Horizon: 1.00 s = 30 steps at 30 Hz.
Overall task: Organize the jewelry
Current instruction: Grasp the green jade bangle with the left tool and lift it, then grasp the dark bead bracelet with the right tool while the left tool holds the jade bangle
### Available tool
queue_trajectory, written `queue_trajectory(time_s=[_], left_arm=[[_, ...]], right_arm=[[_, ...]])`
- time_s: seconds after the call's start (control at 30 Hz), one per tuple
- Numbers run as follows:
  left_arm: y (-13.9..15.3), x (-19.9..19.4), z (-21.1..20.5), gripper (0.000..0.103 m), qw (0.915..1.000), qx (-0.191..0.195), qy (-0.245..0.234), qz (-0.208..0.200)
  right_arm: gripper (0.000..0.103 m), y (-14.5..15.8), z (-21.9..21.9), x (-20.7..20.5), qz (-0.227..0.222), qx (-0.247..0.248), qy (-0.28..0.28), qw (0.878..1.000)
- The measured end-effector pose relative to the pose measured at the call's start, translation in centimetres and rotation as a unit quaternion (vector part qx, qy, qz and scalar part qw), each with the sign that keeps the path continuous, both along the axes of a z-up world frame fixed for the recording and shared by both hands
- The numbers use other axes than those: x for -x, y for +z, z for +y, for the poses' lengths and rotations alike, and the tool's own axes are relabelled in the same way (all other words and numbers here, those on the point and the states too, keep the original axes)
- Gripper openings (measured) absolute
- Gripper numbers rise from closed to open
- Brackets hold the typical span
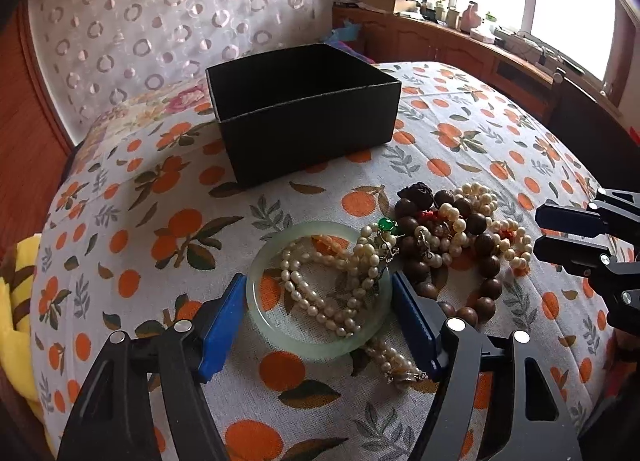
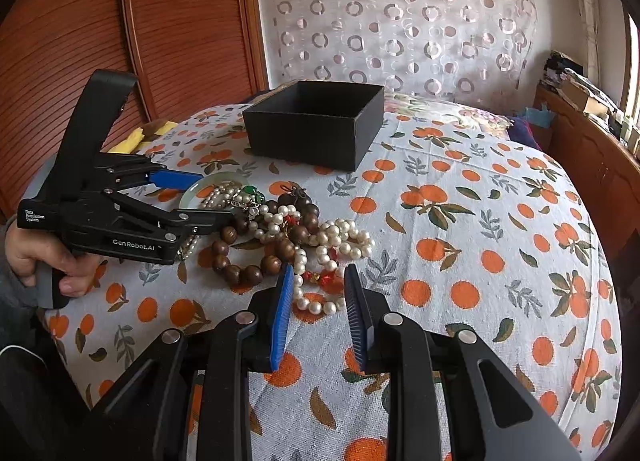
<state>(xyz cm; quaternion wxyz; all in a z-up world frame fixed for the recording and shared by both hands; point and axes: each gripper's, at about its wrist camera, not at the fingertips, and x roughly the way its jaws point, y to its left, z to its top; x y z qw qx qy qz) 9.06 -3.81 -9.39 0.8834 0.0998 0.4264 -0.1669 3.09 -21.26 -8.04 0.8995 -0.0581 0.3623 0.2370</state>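
Jade bangle lies flat on the orange-print bedspread, short of the empty black box, with a pearl strand draped through it. It looks stiff, smooth and breakable, so a hold across its outer rim seems best. The left gripper is spread wide, pads flanking that rim, whether touching I cannot tell. The right wrist view alone shows the right gripper partly open over loose pearls beside wooden beads.

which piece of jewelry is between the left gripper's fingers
The pale green jade bangle: a solid ring straddled by the left gripper, unlike the beaded pearl and wooden strands.
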Motion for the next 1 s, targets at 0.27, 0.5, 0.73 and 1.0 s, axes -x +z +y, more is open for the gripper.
queue_trajectory(time_s=[0.27,0.5,0.73,1.0], left_arm=[[2.3,1.6,0.8,0.068,0.9987,0.029,0.013,-0.039],[5.8,3.1,1.3,0.068,0.9954,0.054,0.013,-0.078],[7.9,4.0,2.2,0.069,0.9928,0.051,0.021,-0.107],[7.6,4.2,3.8,0.069,0.9922,0.059,0.036,-0.103]], right_arm=[[0.028,-0.3,0.2,0.0,0.0,0.002,0.001,1.0],[0.028,-0.2,0.7,-0.1,-0.001,0.004,0.003,1.0],[0.028,0.6,1.7,-0.8,-0.006,0.008,0.015,1.0],[0.028,1.0,3.1,-3.3,-0.005,0.013,0.032,0.999]])
